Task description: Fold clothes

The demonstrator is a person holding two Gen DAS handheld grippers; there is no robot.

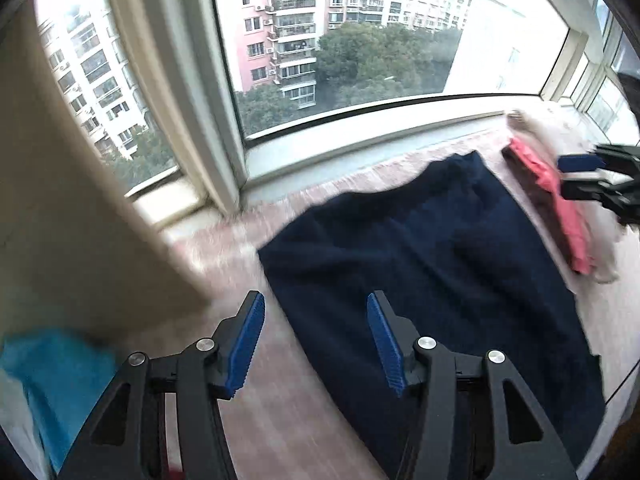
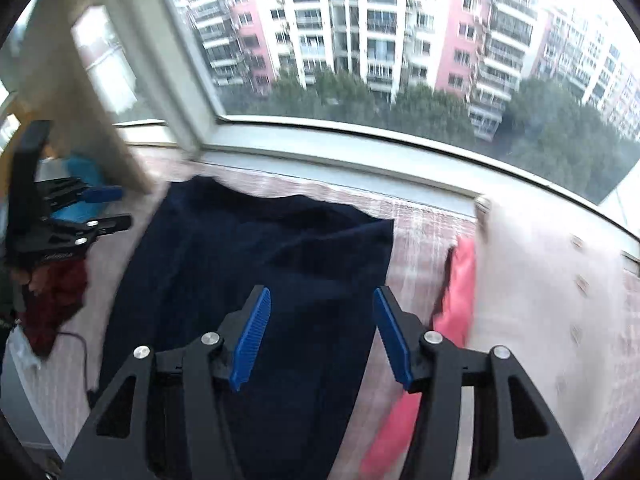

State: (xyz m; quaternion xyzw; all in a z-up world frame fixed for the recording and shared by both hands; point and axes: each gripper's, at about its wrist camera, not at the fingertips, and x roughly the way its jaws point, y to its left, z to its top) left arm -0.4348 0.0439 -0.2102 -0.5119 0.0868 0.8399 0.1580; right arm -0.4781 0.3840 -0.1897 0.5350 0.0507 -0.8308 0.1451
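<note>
We take the navy garment (image 1: 432,264) as our landmark. It lies spread flat on a pale pink patterned surface (image 1: 256,408) under the window (image 1: 360,40); whether that surface is a bed or a mat we cannot tell. The garment's far edge points toward the window sill (image 1: 360,128).

Left tongs (image 1: 316,340): blue pads spread apart, nothing between them. They hang over the near left edge of the navy garment, one pad above the pink surface, the other above the dark cloth. No earlier frame to compare against.

Right tongs (image 2: 322,336): also spread, nothing pinched. They sit over the near right part of the navy garment, the right pad close to its right edge.

To the right of the navy garment lies a coral pink garment (image 2: 456,292), with a cream blanket (image 2: 544,300) beyond it. To the left of the navy garment we see a dark red cloth (image 2: 56,296), a bright blue cloth (image 1: 60,380) and a beige curtain (image 1: 80,220) hanging down.

Both views are motion-blurred; fine folds in the navy garment are hard to read.
</note>
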